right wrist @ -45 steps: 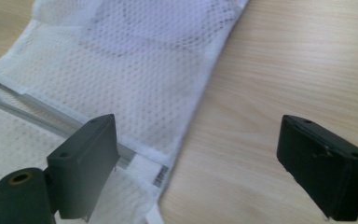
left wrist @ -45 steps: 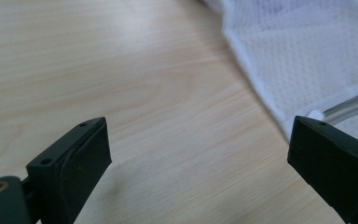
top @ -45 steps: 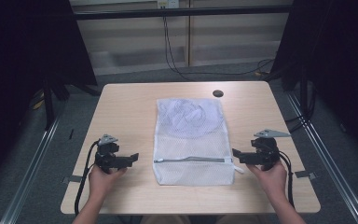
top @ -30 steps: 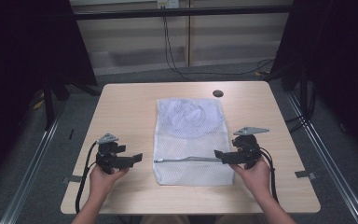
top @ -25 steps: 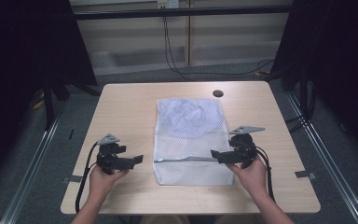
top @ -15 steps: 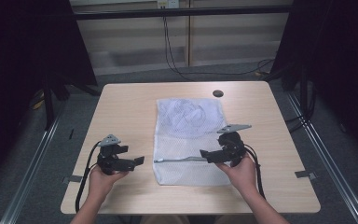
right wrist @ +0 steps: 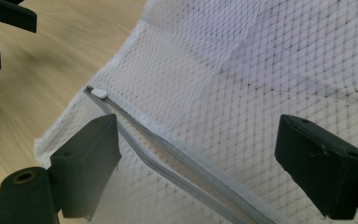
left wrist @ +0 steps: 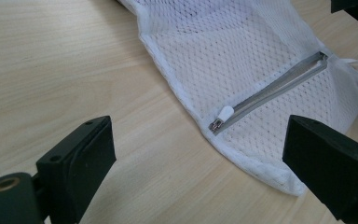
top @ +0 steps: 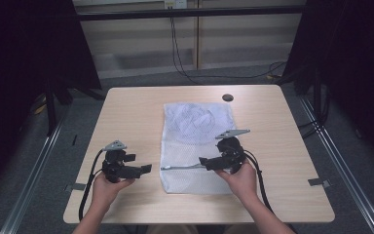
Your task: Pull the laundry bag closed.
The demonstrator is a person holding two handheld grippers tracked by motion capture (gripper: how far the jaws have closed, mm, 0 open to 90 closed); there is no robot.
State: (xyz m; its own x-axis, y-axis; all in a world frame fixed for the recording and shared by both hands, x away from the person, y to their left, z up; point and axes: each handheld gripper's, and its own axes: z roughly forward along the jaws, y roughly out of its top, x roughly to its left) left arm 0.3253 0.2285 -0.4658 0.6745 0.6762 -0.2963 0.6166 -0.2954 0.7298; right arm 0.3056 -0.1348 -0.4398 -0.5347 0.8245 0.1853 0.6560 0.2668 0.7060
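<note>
Lying flat mid-tabletop [top: 126, 112], white mesh bag [top: 197, 124], rectangular, zipper [top: 182, 167] near person's edge; no readable writing. Left tool [top: 143, 169] on pale wood-grain surface just left of bag, jaws spread. Right tool [top: 205, 162] over bag at zipper.

Left gripper view: grey zipper [left wrist: 270, 91] partly parted, white pull tab [left wrist: 224, 112] at near end; black jaws spread, empty.

Right gripper view: honeycomb mesh [right wrist: 261, 70], zipper tape [right wrist: 177, 158] between spread jaws, not pinched.

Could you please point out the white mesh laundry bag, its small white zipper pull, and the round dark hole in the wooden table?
White mesh laundry bag [top: 195, 126]: high view, on its upper mesh panel.
Small white zipper pull [left wrist: 224, 112]: left gripper view, on the white tab.
Round dark hole [top: 228, 97]: high view, at its centre.
</note>
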